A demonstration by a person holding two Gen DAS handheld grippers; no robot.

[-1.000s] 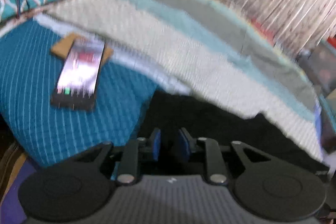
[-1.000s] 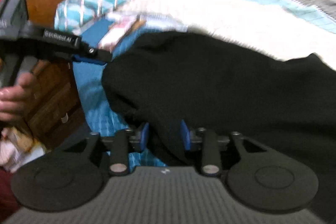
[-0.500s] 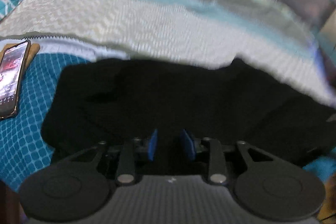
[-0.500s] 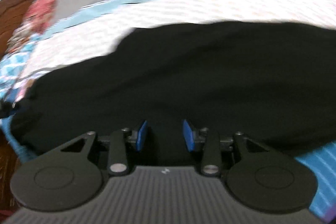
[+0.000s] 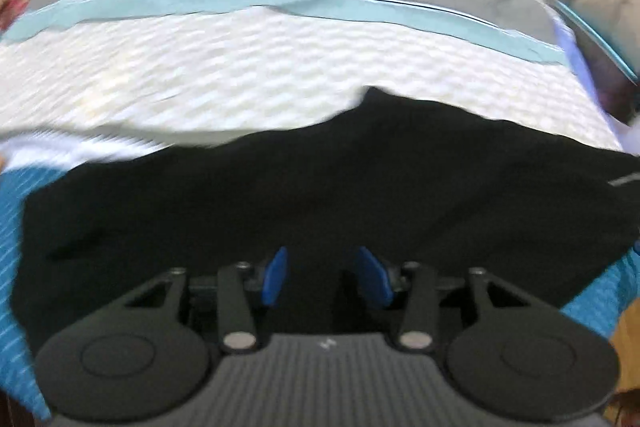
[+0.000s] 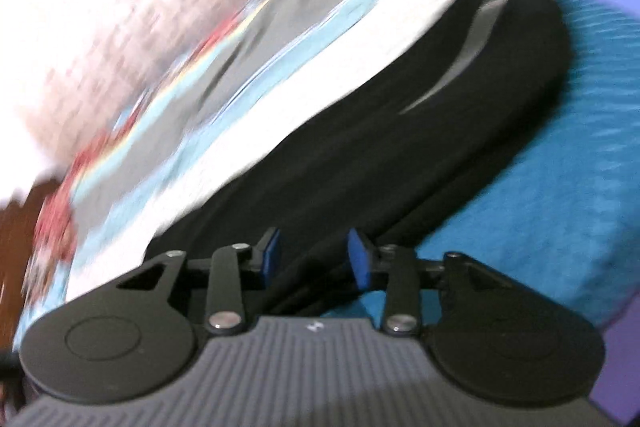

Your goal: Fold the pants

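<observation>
Left jaws: your left gripper shows its blue pads standing apart with only dark cloth behind the gap; they have just been opening, and nothing is pinched between them, which reads as a release after laying cloth down.

Right jaws: your right gripper shows a moderate gap, also just widened a little; a dark fold runs through the gap, but blur hides whether the pads press on it, so you cannot tell if it is gripped.

Pants: the black pants lie flat as a broad band across the near part of the bed, doubled over so the layers can settle under their own weight.

Pants, right view: the same garment stretches away from your tool, a pale stripe towards its far end.

Bedding: the teal cover supports the near edge; the white textured blanket lies just beyond the far edge.

Stage: judged as one fold laid, with a further fold likely due.
</observation>
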